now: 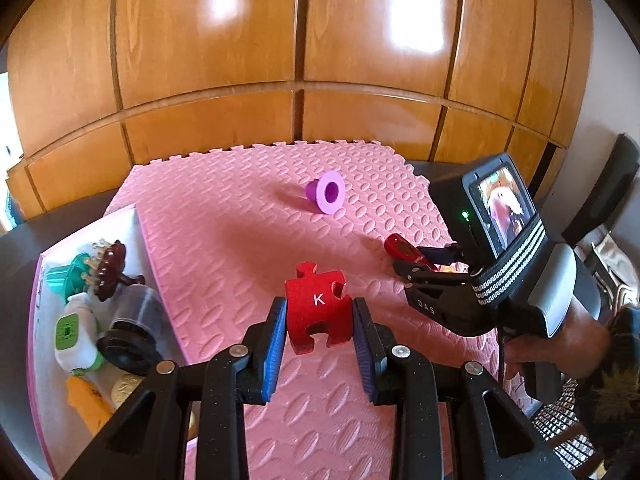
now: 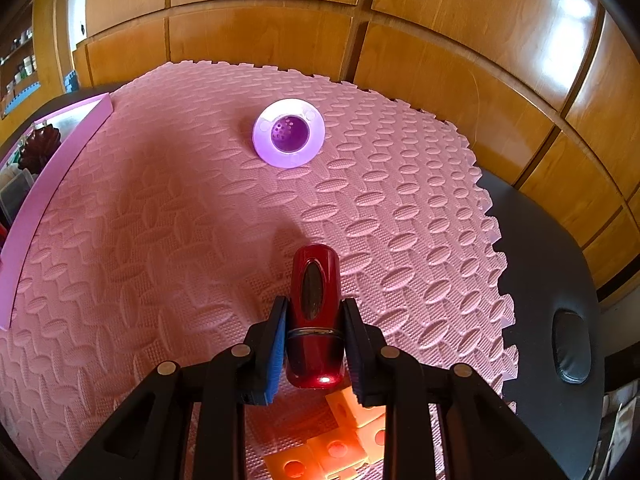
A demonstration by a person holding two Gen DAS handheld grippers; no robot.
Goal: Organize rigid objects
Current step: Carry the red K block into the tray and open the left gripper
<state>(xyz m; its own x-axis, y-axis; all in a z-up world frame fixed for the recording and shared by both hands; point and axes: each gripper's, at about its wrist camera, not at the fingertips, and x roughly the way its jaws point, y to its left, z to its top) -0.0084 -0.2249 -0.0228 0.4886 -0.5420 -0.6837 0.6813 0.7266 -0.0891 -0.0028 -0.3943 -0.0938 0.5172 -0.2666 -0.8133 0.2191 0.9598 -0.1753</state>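
Note:
My left gripper (image 1: 319, 322) is shut on a red puzzle piece (image 1: 318, 308) marked K, held just above the pink foam mat (image 1: 224, 240). My right gripper (image 2: 315, 320) is shut on a dark red oblong case (image 2: 316, 312) and holds it above the mat; it also shows in the left wrist view (image 1: 416, 260) at the right. A purple cup with a wide pale rim (image 1: 326, 192) lies on its side at the far middle of the mat, also in the right wrist view (image 2: 289, 133).
A pink-edged tray (image 1: 44, 320) at the left holds a brown brush (image 1: 110, 270), a teal piece, a white and green device and a dark cylinder. Orange foam blocks (image 2: 340, 440) lie under my right gripper. Wooden cabinets (image 1: 280, 40) stand behind the dark table (image 2: 540, 280).

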